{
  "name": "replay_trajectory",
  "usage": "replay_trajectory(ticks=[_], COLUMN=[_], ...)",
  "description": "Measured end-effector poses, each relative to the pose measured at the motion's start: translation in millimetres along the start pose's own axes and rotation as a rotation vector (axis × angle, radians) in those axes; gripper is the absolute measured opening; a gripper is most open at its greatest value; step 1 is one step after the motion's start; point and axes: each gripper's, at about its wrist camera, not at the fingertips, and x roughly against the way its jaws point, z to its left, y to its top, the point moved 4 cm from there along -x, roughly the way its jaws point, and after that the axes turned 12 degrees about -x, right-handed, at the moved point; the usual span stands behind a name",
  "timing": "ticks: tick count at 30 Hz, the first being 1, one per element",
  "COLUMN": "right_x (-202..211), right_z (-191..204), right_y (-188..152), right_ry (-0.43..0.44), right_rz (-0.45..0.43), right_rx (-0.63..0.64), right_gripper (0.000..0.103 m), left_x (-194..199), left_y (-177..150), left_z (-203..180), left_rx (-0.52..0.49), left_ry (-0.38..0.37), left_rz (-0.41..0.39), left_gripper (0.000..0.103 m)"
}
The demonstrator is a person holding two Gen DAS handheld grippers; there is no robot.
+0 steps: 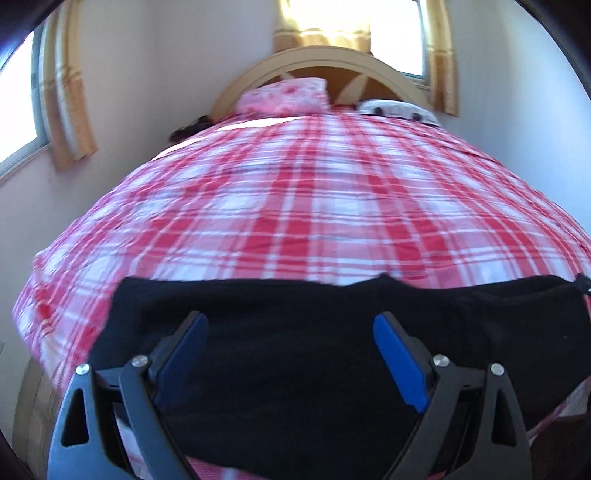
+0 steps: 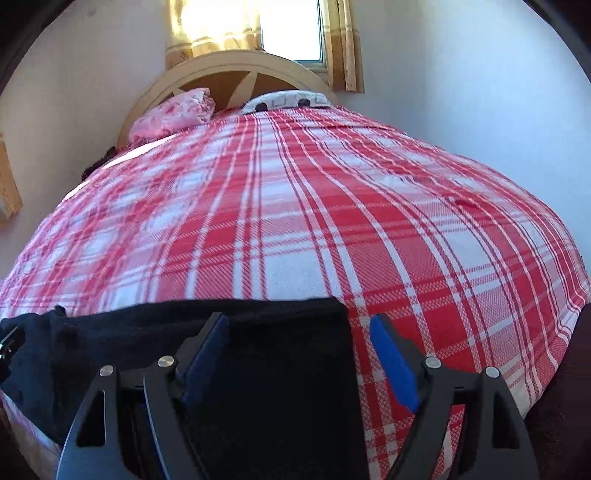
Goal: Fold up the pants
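Left wrist view shows the left gripper (image 1: pixel 290 334) spread apart over the black pants (image 1: pixel 295 369) at lower centre, the right gripper (image 2: pixel 297 338) likewise apart astride their right edge, so both should close on matching edges before lifting.

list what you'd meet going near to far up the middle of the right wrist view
claw → pants → plaid blanket → white pillow → headboard → window

Plaid-covered bed (image 1: pixel 295 192), sunlit curtained window (image 1: pixel 391 33)
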Motion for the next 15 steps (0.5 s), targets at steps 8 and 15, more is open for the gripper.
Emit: replay_trajectory(ticks=[8,15], right_x=[11,-9], right_z=[60,108], right_y=[-1,-36], right_ry=[0.116,0.164], right_rz=[0.014,0.082], right_rx=[0.097,0.172], right_gripper=[0.08,0.08], left_x=[2,-1], left_y=[-24,-45], left_z=[55,83], left_rx=[0.071,0.114], left_ry=[0.123,0.177], left_rz=[0.025,0.056], left_gripper=[0.094,0.094])
